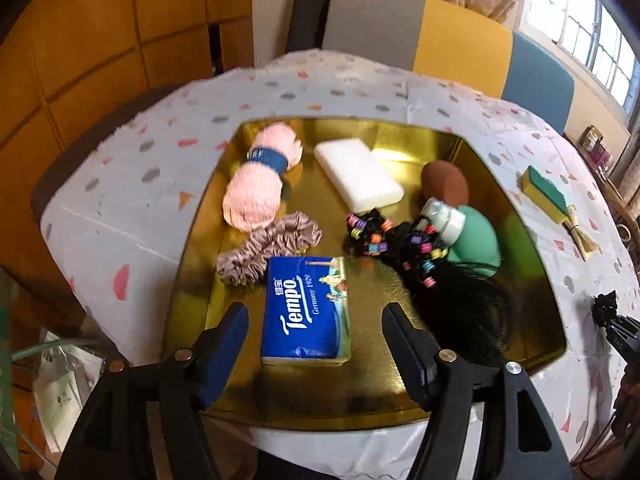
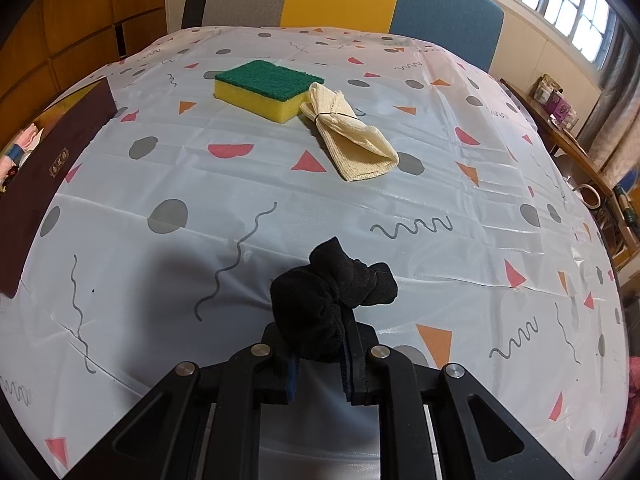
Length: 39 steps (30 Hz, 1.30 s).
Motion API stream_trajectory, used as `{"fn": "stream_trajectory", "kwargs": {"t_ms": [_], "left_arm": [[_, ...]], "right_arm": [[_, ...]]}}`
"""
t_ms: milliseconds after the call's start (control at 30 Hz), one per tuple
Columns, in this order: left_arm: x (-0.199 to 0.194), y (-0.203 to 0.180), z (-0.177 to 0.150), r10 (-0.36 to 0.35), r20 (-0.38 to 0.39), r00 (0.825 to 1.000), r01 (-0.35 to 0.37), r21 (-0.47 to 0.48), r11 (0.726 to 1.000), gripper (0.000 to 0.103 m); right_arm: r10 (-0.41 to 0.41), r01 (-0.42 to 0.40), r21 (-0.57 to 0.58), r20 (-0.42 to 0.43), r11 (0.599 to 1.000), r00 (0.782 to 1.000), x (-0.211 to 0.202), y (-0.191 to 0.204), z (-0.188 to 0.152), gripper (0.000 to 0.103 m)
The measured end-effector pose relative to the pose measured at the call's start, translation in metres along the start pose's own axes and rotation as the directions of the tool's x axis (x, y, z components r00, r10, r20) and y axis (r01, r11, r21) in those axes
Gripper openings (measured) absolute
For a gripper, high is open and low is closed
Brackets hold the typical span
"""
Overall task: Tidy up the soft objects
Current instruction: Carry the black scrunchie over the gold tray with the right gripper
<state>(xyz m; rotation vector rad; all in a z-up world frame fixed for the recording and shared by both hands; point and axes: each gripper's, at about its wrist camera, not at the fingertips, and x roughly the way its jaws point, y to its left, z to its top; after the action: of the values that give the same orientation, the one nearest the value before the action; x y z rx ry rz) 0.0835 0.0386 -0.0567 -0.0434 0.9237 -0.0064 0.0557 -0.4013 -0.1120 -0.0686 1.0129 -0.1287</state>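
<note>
A gold tray point(image 1: 224, 312) holds a blue Tempo tissue pack point(image 1: 306, 308), a pink rolled towel point(image 1: 258, 178), a taupe scrunchie point(image 1: 268, 250), a white foam block point(image 1: 358, 174), a brown puff point(image 1: 444, 184), a green bottle point(image 1: 472, 236) and a black wig with coloured beads point(image 1: 420, 252). My left gripper point(image 1: 316, 330) stands open, its pads apart from the tissue pack, which lies on the tray between them. In the right wrist view my right gripper point(image 2: 320, 344) is shut on a black cloth scrunchie point(image 2: 332, 296) above the tablecloth.
A green-and-yellow sponge point(image 2: 266, 88) and a tied cream cloth point(image 2: 348, 132) lie on the patterned tablecloth point(image 2: 400, 220) further back. The dark tray wall point(image 2: 44, 168) is at the left of the right wrist view. Chairs stand behind the table.
</note>
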Motion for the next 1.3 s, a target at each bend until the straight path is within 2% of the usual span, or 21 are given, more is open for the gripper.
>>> {"fn": "stream_trajectory", "kwargs": {"t_ms": [233, 400, 567, 900, 1100, 1300], "left_arm": [[-0.034, -0.010, 0.003, -0.015, 0.099, 0.995, 0.013, 0.021, 1.000, 0.070], [-0.049, -0.016, 0.004, -0.034, 0.142, 0.989, 0.028, 0.041, 0.999, 0.070], [-0.054, -0.016, 0.000, -0.051, 0.143, 0.988, 0.046, 0.042, 0.998, 0.070], [-0.053, -0.005, -0.008, -0.064, 0.135, 0.989, 0.061, 0.025, 0.998, 0.070], [-0.051, 0.003, -0.009, -0.068, 0.137, 0.988, 0.068, 0.006, 0.998, 0.070], [-0.050, 0.013, -0.009, -0.045, 0.140, 0.989, 0.046, -0.010, 0.999, 0.070]], "right_arm": [[-0.001, 0.001, 0.004, -0.001, 1.000, 1.000, 0.000, 0.000, 0.001, 0.016], [0.001, -0.001, 0.011, -0.006, 1.000, 1.000, 0.000, 0.000, 0.001, 0.016], [0.006, -0.006, 0.008, -0.021, 1.000, 1.000, 0.000, 0.000, 0.003, 0.016], [-0.013, 0.017, 0.079, -0.047, 0.997, 0.999, -0.002, 0.004, 0.006, 0.013], [0.091, -0.085, 0.126, -0.045, 0.988, 0.995, -0.014, 0.020, 0.012, 0.013], [0.232, -0.236, 0.065, 0.061, 0.970, 0.971, -0.054, 0.067, 0.035, 0.013]]}}
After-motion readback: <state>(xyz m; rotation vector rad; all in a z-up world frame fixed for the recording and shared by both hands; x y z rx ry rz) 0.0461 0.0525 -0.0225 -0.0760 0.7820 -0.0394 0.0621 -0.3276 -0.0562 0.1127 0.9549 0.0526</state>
